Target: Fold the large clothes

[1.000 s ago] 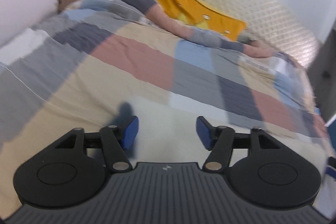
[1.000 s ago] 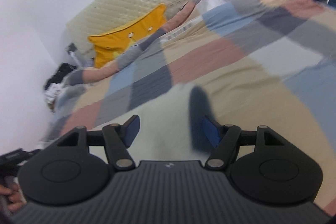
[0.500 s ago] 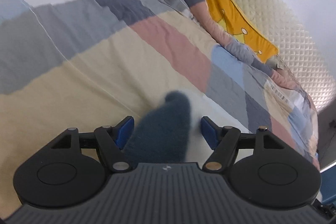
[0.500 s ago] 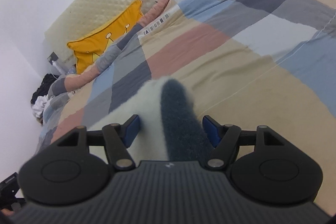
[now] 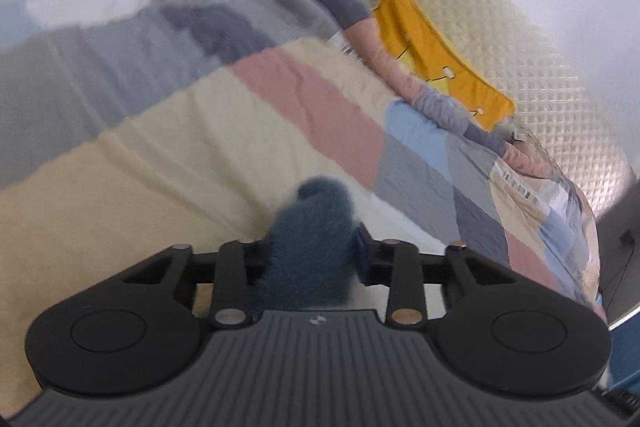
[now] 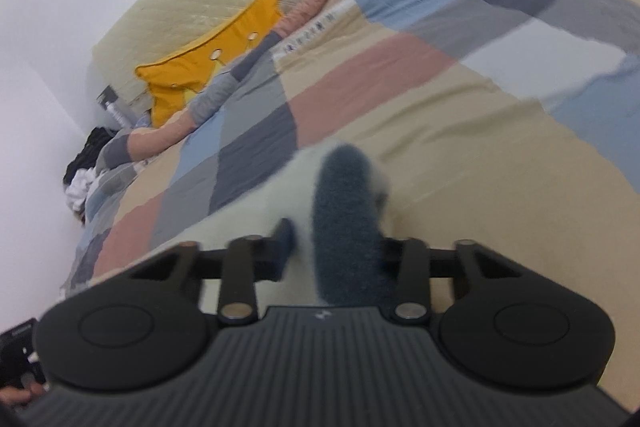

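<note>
Here, a fuzzy garment is gripped at two points over a bed covered by a patchwork quilt (image 5: 248, 131). In the left wrist view, the left gripper (image 5: 310, 253) is clenched on a dark blue-grey fleece band (image 5: 316, 243), which is bunched between the blue pads (image 5: 362, 251); only the right-hand pad is seen, the other being hidden by the pile. The band's long axis is run from the jaws toward 12 o'clock, and its rounded tip is curled slightly toward 11 o'clock. White fleece is glimpsed just beside it at 3 o'clock. In the right wrist view, the right gripper (image 6: 336, 247) is closed on the same garment (image 6: 256, 211): a dark band (image 6: 344, 219) is stood up between the fingers, pointing toward 12 o'clock, with pale white fleece spread from it toward 9 o'clock, over the quilt (image 6: 460, 131). Whether the cloth rests on the quilt or is lifted off it cannot be told, as both views are blurred. A yellow cushion (image 5: 436, 59) is leaned against the quilted cream headboard (image 5: 540, 67) at 1 o'clock in the left view. A heap of clothes (image 6: 86, 167) is seen at 9 o'clock in the right view.
</note>
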Demonstrator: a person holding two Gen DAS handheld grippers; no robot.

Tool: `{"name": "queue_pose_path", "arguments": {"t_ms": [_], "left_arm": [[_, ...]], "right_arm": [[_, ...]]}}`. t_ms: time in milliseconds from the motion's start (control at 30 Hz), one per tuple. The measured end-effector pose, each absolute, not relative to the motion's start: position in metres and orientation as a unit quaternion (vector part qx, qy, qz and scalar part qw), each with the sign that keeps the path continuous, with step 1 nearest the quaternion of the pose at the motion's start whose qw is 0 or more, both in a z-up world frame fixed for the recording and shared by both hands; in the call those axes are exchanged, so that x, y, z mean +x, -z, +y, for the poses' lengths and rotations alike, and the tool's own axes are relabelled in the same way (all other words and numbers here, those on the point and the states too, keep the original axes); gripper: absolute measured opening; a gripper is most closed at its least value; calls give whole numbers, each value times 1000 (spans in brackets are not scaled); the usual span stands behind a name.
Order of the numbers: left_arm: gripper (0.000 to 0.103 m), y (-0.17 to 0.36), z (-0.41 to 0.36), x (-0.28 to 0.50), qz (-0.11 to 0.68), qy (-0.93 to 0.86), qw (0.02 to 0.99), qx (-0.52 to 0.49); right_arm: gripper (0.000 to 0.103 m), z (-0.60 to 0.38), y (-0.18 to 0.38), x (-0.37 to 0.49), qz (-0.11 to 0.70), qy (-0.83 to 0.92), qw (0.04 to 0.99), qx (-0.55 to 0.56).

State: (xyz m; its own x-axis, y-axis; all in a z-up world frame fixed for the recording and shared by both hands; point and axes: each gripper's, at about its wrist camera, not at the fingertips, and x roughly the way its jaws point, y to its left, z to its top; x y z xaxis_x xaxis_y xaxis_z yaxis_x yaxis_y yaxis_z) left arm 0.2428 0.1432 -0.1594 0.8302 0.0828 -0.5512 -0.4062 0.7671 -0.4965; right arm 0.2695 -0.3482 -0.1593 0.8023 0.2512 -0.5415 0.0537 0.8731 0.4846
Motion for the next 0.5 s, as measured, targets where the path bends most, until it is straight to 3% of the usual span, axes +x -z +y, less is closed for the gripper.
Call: {"name": "queue_pose_path", "arguments": {"t_ms": [33,133,333,500], "left_arm": [[33,154,141,240,247,-134,909,-307],[31,138,136,230,214,-124,921,-302],[31,111,132,231,189,-112,931,-292],[31,118,135,258,213,-121,927,-284]], "right_arm": [[23,-348,155,267,301,-58,921,242],[19,-351,138,258,269,-82,928,243],[19,-353,113,251,229,-97,942,223],[19,-356,118,275,260,-82,936,222]]}}
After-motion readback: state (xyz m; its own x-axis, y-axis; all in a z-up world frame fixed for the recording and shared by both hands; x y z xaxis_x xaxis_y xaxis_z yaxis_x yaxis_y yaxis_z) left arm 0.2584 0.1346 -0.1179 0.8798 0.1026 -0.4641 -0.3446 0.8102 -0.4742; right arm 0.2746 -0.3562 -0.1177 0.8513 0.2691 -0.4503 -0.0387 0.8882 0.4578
